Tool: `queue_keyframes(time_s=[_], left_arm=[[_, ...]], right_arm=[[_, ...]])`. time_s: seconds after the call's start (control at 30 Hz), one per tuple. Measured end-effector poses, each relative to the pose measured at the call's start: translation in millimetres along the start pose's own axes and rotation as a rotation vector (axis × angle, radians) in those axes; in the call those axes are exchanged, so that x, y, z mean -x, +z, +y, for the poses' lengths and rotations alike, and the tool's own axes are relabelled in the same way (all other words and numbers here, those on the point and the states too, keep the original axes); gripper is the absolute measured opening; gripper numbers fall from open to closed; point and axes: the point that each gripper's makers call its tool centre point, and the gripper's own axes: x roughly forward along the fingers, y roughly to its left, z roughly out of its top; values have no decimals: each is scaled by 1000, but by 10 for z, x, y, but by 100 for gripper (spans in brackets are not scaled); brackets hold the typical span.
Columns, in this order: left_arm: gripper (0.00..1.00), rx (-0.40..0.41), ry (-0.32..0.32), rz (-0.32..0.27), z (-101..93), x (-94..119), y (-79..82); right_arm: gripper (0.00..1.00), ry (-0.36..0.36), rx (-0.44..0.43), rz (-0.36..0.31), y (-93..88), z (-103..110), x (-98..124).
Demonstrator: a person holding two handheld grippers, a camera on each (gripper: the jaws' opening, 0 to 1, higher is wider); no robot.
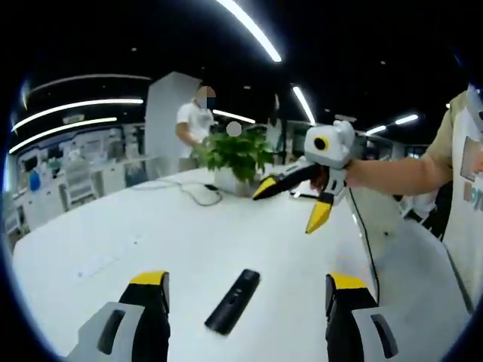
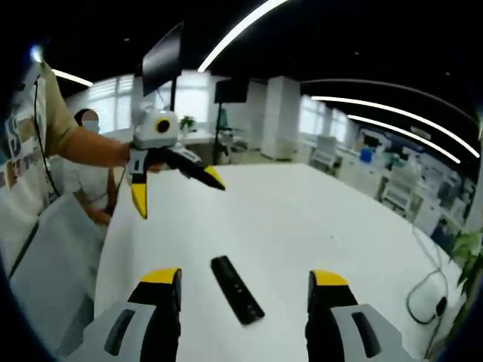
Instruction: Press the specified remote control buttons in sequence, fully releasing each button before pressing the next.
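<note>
right now the remote control (image 1: 233, 301) lies flat on the white table (image 1: 113, 241), in the left gripper view between and a little beyond the yellow-tipped jaws of the left gripper (image 1: 245, 292), which stand wide apart and touch nothing. in the right gripper view the same remote (image 2: 236, 289) sits in the gap of the right gripper (image 2: 245, 285), whose jaws are likewise spread and hold nothing. each gripper also appears in the other's view, held up in the air above the table with its jaws parted: the right one (image 1: 293, 204) on an outstretched arm coming in from the right, the left one (image 2: 175, 193) coming in from the left.

around the remote the tabletop is bare on every side, with wide open room. the table's curved edge runs near the person's pale shirt (image 1: 468, 196). at the far side a potted plant (image 1: 234, 154) stands in a white pot, green leaves filling it, with a cable (image 1: 198, 194) lying looped just beside it. behind the plant a person in a white top (image 1: 195, 121) stands, well apart from the remote.
</note>
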Motion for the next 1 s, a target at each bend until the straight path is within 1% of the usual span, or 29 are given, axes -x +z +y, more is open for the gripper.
queue_keyframes(time_s=[0.33,0.53,0.6,0.77,1.0], left_arm=[[86,10,-20,45,131,-178,-140],[86,-21,-35,99,178,-271,-259],[85,-28,-36,113,202,-296,-298],[85,-32,-48,134,209,-353,-364],[84,-46,-64,166,206,-423,-454]], right_arm=[[65,55,44,68,-111,24,-245],[63,89,62,97,-184,64,-371],[61,98,61,103,-201,76,-395],[61,113,62,120,-263,72,-458],[60,125,57,152,-398,46,-524]])
